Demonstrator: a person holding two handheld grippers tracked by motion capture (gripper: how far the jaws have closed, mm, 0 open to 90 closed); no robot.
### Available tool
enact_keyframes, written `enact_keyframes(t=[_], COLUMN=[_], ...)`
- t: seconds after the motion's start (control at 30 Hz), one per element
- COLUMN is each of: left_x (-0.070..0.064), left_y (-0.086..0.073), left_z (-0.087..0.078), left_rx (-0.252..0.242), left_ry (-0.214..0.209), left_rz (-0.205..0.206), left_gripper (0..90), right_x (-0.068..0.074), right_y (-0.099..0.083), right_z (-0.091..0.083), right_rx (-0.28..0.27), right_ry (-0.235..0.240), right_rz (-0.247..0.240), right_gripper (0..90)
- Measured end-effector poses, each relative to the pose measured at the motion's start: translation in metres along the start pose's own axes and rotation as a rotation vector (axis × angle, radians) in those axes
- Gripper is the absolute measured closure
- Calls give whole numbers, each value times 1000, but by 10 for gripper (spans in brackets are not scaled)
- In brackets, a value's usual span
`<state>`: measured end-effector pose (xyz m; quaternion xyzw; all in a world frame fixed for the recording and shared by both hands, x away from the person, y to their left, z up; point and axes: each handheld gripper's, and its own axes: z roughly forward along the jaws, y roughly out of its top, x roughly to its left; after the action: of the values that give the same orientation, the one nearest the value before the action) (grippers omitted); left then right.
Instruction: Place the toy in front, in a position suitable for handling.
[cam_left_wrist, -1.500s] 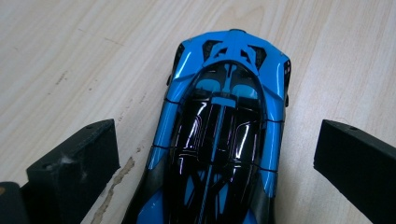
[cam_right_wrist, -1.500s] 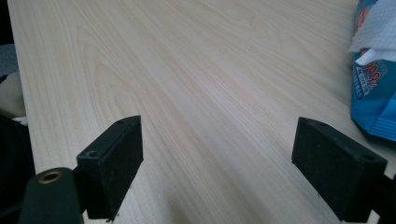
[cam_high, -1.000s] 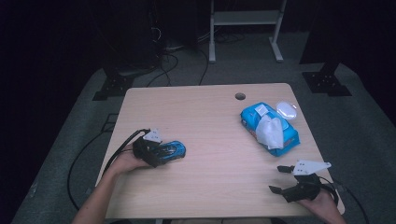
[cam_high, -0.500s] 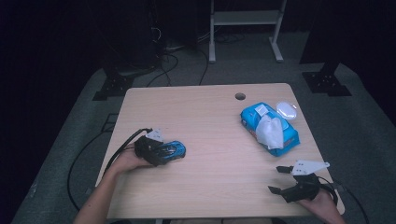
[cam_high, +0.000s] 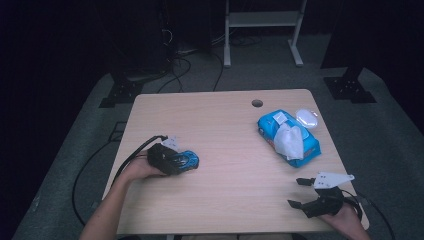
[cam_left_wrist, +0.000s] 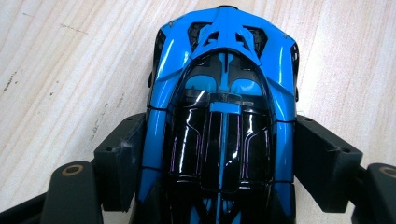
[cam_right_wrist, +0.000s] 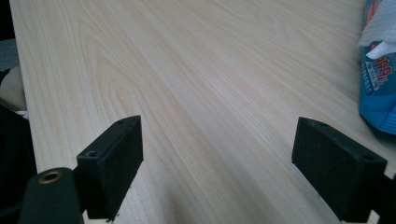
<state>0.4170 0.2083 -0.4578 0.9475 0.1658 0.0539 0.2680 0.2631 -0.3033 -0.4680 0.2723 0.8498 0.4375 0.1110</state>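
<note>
A glossy blue and black toy car (cam_high: 185, 160) lies on the wooden table (cam_high: 225, 150) at its left side. My left gripper (cam_high: 176, 161) is shut on the car; in the left gripper view the car (cam_left_wrist: 222, 112) sits between both black pads (cam_left_wrist: 122, 158), pressed at its flanks. My right gripper (cam_high: 300, 192) rests near the table's front right corner, open, with bare wood between its pads (cam_right_wrist: 114, 163). A blue wipes pack (cam_high: 289, 137) with a white wipe sticking out lies at the right; its edge (cam_right_wrist: 378, 88) shows in the right gripper view.
A white oval lid (cam_high: 306, 118) lies beside the wipes pack at the far right. A round cable hole (cam_high: 257, 103) sits near the table's back edge. Cables and dark stands are on the floor behind the table.
</note>
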Motion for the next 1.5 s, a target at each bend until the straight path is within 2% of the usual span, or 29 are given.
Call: enact_keyframes(t=[0.3, 0.4, 0.47, 0.87, 1.3, 1.5], left_x=[0, 1, 0, 0, 0, -1], left_y=[0, 0, 1, -1, -5, -5], left_z=[-2, -5, -4, -7, -15, -12], left_rx=[1, -23, -6, -1, -30, -31], left_ry=[5, 2, 10, 12, 14, 19], left_rz=[-3, -7, -2, -5, -12, -11], left_gripper=[255, 274, 276, 278, 280, 280], right_x=[1, 1, 1, 2, 2, 3], right_y=[0, 0, 0, 1, 1, 2], right_z=[-2, -2, -2, -1, -1, -1], right_rx=[-5, -6, -7, -5, -6, -8], right_ry=[-3, -6, -6, -4, -7, -8], right_rz=[-3, -2, -2, -5, -8, -9], right_gripper=[158, 158, 158, 159, 159, 159])
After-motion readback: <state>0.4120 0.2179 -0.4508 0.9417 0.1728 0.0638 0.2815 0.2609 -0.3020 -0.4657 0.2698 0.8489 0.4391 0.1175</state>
